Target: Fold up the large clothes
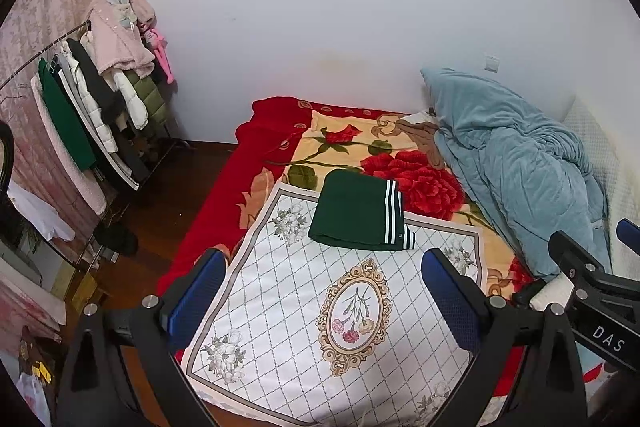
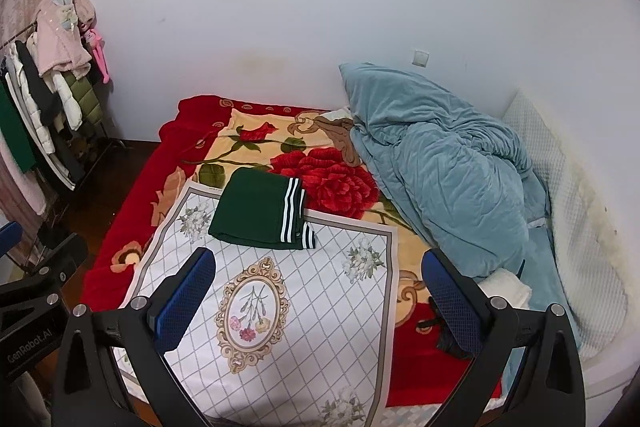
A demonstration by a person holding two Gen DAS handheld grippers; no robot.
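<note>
A dark green garment point(image 1: 356, 213) with white stripes on one edge lies folded into a flat rectangle at the far end of a white floral cloth point(image 1: 320, 327) spread on the bed. It also shows in the right wrist view point(image 2: 258, 214), on the same cloth point(image 2: 280, 307). My left gripper point(image 1: 324, 303) is open and empty, held above the near part of the cloth, well short of the garment. My right gripper point(image 2: 320, 303) is open and empty, at about the same height and distance. The right gripper's body also shows in the left wrist view point(image 1: 588, 279).
A red rose blanket point(image 1: 400, 163) covers the bed. A bunched blue duvet point(image 2: 440, 167) lies on the right side against the wall. A clothes rack point(image 1: 92, 99) with hung coats stands left of the bed on a wooden floor point(image 1: 160, 211).
</note>
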